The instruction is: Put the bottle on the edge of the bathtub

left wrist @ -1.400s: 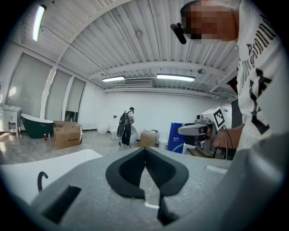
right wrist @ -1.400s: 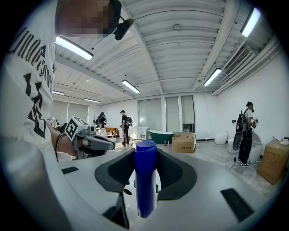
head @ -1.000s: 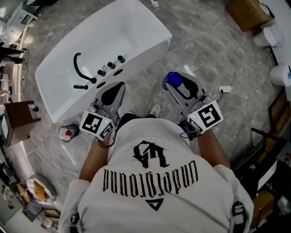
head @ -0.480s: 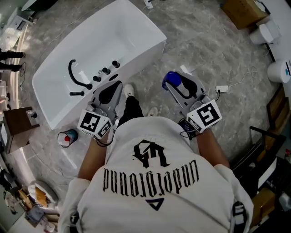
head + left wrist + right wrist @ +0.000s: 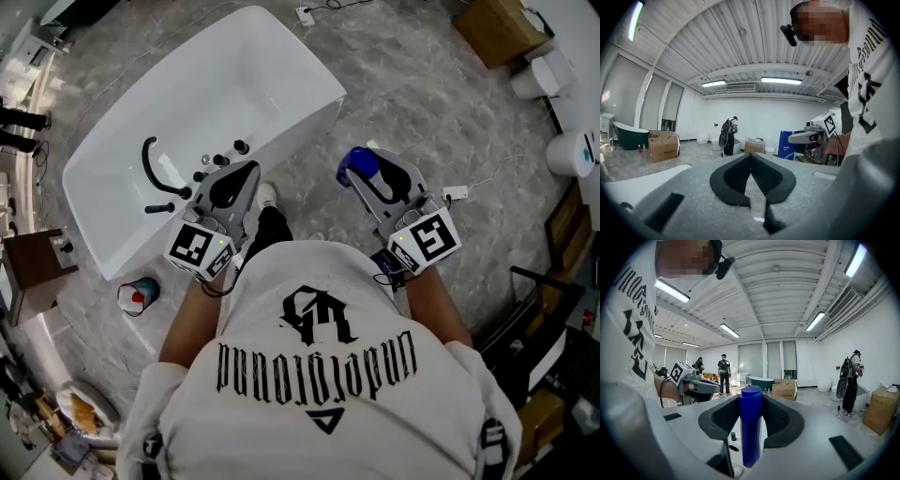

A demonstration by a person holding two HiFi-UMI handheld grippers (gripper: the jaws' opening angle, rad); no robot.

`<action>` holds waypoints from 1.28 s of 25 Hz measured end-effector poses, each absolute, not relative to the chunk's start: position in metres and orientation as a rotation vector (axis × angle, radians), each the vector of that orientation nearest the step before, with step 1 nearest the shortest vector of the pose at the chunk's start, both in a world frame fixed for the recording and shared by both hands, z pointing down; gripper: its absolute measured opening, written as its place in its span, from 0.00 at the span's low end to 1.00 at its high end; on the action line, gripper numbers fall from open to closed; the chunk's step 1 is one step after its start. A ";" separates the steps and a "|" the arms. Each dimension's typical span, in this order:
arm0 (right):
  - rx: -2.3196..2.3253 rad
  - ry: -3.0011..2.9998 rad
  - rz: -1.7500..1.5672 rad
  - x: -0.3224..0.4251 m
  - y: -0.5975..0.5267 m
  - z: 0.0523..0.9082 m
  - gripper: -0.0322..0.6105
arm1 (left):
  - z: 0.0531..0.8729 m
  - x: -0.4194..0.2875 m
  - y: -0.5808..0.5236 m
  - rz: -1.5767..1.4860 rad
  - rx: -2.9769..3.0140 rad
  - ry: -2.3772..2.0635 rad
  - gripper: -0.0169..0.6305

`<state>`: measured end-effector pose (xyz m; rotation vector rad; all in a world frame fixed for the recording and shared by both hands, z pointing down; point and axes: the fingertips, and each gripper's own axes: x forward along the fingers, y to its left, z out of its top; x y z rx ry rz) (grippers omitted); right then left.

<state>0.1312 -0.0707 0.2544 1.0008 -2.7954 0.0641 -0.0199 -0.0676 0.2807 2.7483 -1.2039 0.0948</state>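
A blue bottle [image 5: 358, 164] is held upright in my right gripper [image 5: 366, 176], which is shut on it over the floor, right of the tub's near corner. In the right gripper view the bottle [image 5: 751, 425] fills the gap between the jaws. The white bathtub [image 5: 234, 75] lies at the upper left, with a black faucet [image 5: 150, 161] and black knobs [image 5: 221, 157] on its near rim. My left gripper [image 5: 246, 172] hovers by that rim next to the knobs. It is shut and holds nothing [image 5: 751, 155].
A red and blue cup [image 5: 139, 293] stands on the marble floor left of my feet. A brown stand [image 5: 33, 258] is at the far left. A cardboard box [image 5: 497, 28], white toilets [image 5: 574, 152] and a power strip with cable [image 5: 457, 193] lie to the right.
The person has stepped toward the tub, so both grippers are nearer to it. The left gripper now reaches the near rim by the knobs. The bottle stays in the right gripper.
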 end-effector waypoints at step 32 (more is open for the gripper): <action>0.872 -2.673 0.294 0.029 -0.225 0.375 0.29 | 0.367 -0.091 -0.214 0.222 2.630 -1.095 0.05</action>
